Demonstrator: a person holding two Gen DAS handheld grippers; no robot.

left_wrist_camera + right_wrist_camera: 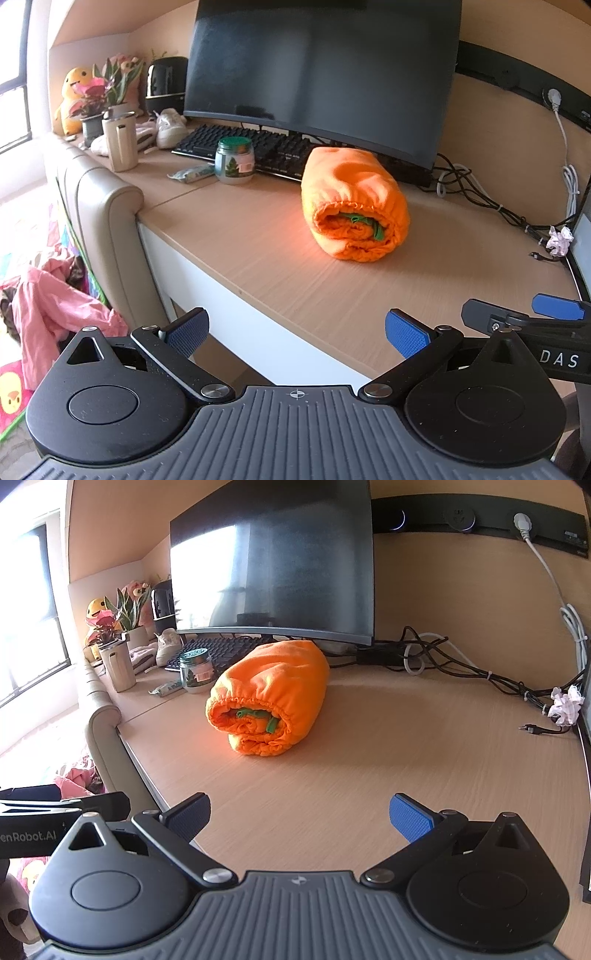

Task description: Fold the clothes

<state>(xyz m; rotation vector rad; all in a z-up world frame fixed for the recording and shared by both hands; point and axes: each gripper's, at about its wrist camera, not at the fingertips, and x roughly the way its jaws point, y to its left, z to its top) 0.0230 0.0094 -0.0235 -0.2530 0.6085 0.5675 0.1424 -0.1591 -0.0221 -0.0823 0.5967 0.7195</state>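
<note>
My left gripper point(297, 334) and right gripper point(300, 816) both hover with fingers spread wide and empty at the near edge of the pale wood-grain desk point(369, 775), well short of the orange fleece garment rolled into a tight bundle point(354, 206) lying in front of the black curved monitor point(321, 70). The roll looks finished to me, its gathered hem and a green cord point(255, 716) facing me. If it needs tidying, I would come in low from both ends and press evenly so it does not unroll.
</note>
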